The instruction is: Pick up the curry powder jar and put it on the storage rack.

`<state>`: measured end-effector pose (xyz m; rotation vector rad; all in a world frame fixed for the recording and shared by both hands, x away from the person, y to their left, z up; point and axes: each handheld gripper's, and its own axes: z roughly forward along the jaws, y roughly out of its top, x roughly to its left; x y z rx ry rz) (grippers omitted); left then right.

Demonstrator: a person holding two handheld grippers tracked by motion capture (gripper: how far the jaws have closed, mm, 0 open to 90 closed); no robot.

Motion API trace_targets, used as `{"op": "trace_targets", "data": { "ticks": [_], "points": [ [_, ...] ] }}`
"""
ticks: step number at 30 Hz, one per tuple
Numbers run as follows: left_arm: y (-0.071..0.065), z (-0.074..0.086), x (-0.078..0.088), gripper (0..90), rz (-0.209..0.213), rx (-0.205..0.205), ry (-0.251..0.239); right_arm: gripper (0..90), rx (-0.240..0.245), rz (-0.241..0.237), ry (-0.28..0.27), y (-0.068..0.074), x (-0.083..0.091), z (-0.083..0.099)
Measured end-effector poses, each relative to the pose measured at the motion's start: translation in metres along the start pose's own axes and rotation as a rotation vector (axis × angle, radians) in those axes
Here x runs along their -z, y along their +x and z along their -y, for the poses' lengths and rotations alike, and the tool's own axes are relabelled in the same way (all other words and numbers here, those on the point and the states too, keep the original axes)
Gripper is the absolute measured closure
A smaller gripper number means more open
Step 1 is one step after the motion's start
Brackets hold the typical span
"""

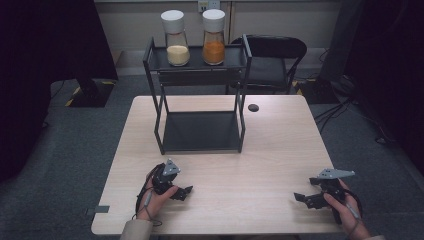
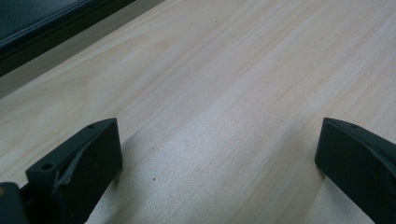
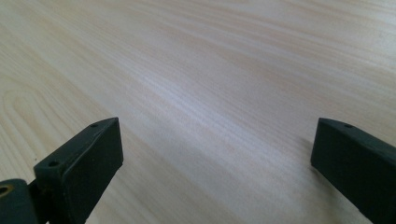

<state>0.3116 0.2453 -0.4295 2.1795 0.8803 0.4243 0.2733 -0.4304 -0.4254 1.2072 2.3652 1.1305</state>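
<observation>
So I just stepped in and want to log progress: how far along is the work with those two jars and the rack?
Nothing looks done yet. Both jars, the pale-filled jar and the orange-filled jar, stand on the rack's top shelf; its bottom shelf is bare. Nothing is in hand: the left gripper and right gripper rest low over the table, jaws open. Reaching and handling the jars is left.

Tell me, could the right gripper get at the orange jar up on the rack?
Probably yes: the right gripper is open, and the orange jar stands on the rack's open top shelf, nothing between.
</observation>
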Motion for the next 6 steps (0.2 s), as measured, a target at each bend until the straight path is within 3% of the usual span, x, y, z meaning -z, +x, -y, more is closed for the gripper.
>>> {"op": "trace_targets", "data": {
  "ticks": [6],
  "points": [
    [-0.0001, 0.0, 0.0, 0.0, 0.0, 0.0, 0.0, 1.4, 0.026, 0.016, 0.029, 0.0049, -0.0004, -0.0051]
  ]
}}
